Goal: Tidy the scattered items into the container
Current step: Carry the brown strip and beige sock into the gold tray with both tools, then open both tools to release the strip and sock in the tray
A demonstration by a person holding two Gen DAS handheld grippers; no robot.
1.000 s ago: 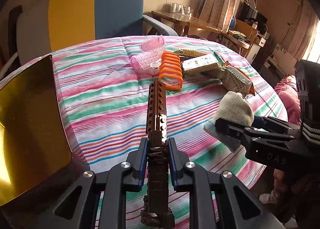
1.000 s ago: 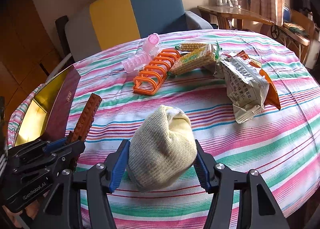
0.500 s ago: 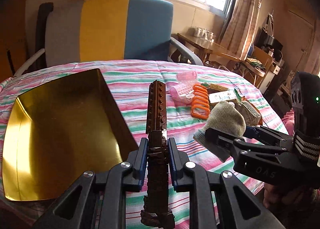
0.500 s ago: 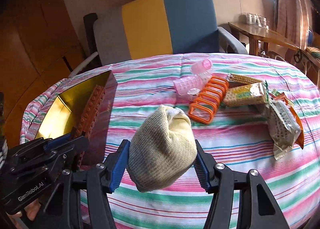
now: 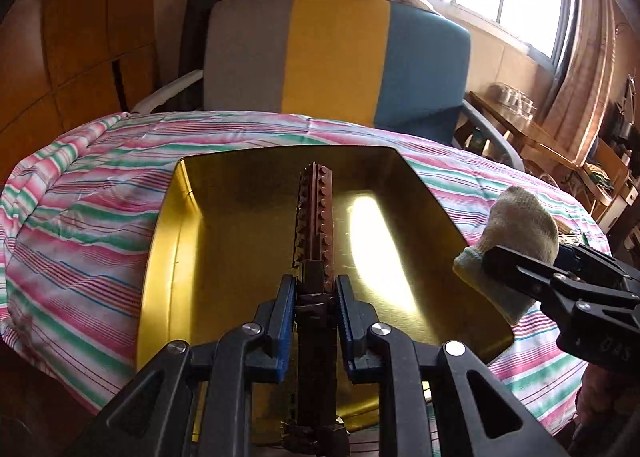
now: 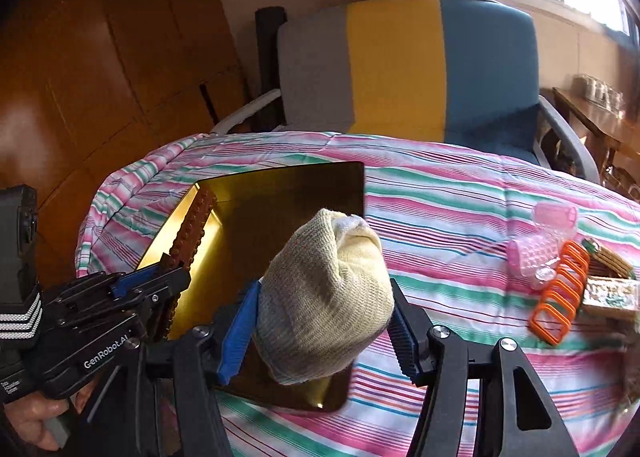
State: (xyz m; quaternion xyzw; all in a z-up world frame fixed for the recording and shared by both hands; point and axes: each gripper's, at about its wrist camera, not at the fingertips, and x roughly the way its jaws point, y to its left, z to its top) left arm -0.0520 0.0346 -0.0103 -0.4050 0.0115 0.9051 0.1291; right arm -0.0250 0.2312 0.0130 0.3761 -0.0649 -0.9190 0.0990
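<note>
A shiny gold tray (image 5: 224,257) (image 6: 280,185) lies on the striped tablecloth. My left gripper (image 5: 314,293) (image 6: 168,277) is shut on a long brown stack of toy bricks (image 5: 316,213) (image 6: 192,229), which hangs over the tray's inside. My right gripper (image 6: 324,309) (image 5: 520,269) is shut on a rolled beige sock (image 6: 324,289) (image 5: 520,221), held above the tray's right edge.
Pink hair rollers (image 6: 540,245), an orange plastic rack (image 6: 560,293) and snack packets (image 6: 608,281) lie on the cloth at the right. A grey, yellow and blue armchair (image 5: 336,57) stands behind the table. A hand (image 6: 36,421) grips the left handle.
Both grippers have swung left, away from the scattered items, to hang over the gold tray. Each has kept its hold, the left on the bricks and the right on the sock.
</note>
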